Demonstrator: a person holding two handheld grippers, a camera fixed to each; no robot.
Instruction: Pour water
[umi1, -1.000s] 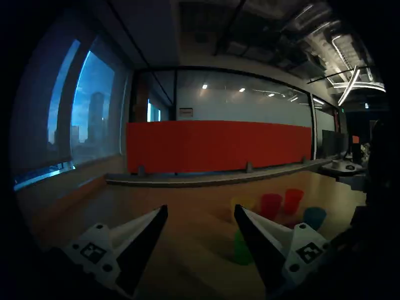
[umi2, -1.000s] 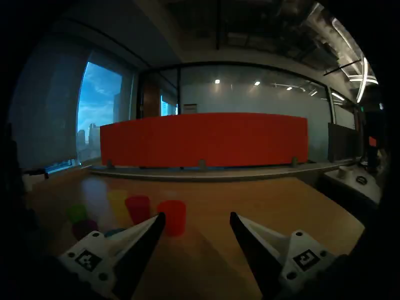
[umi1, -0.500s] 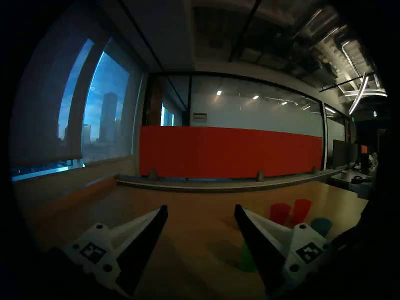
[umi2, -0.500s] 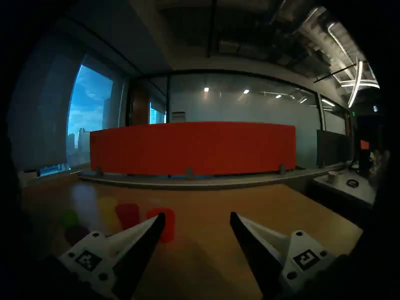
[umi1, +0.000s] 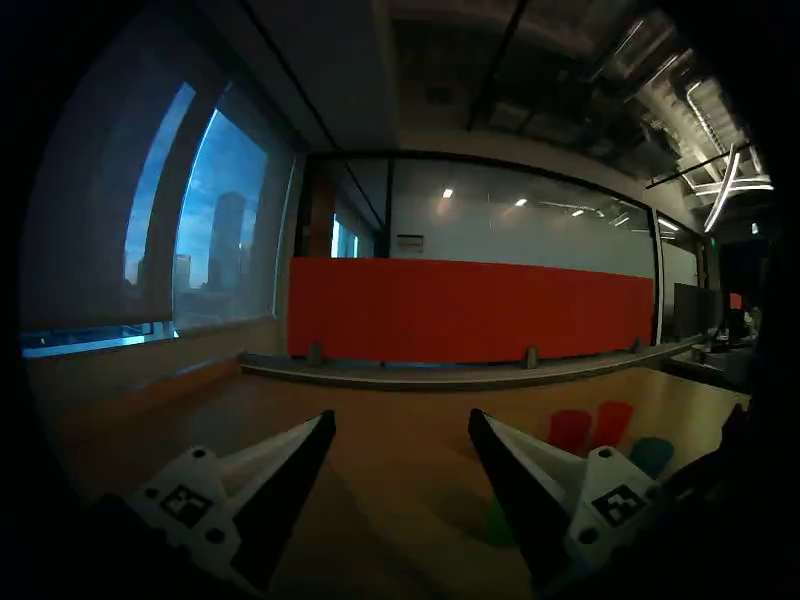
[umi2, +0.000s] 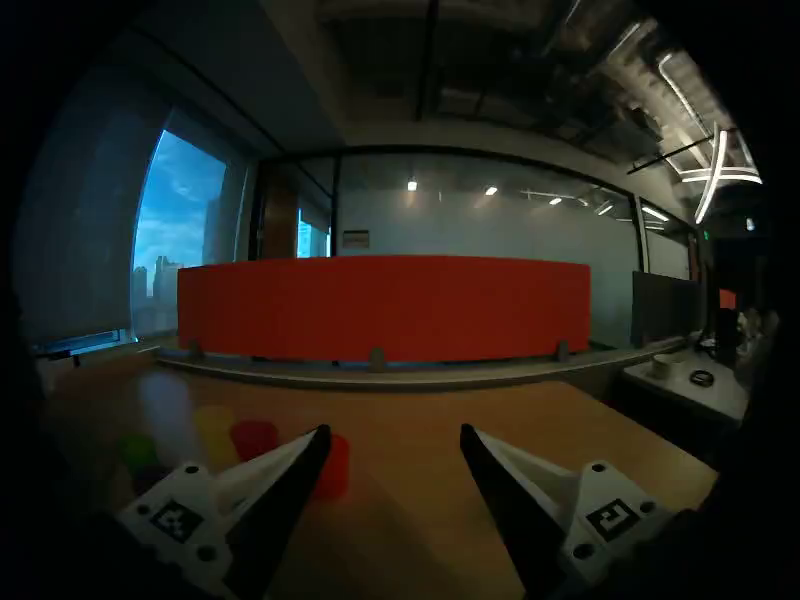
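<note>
left gripper (umi1: 400, 415), right gripper (umi2: 393, 430): both apart, empty. Small plain cups on table (umi1: 400, 470): red cups (umi1: 572, 430), blue cup (umi1: 652, 455), green cup (umi1: 497, 522) at 4 o'clock in left gripper view, dim

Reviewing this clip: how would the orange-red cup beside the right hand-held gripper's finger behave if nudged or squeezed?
The orange-red cup looks like plastic, so it is probably light and would slide easily on the smooth wooden table. It stands upright and seems taller than wide, so a high push may tip it. Whether it holds water can't be seen.
</note>
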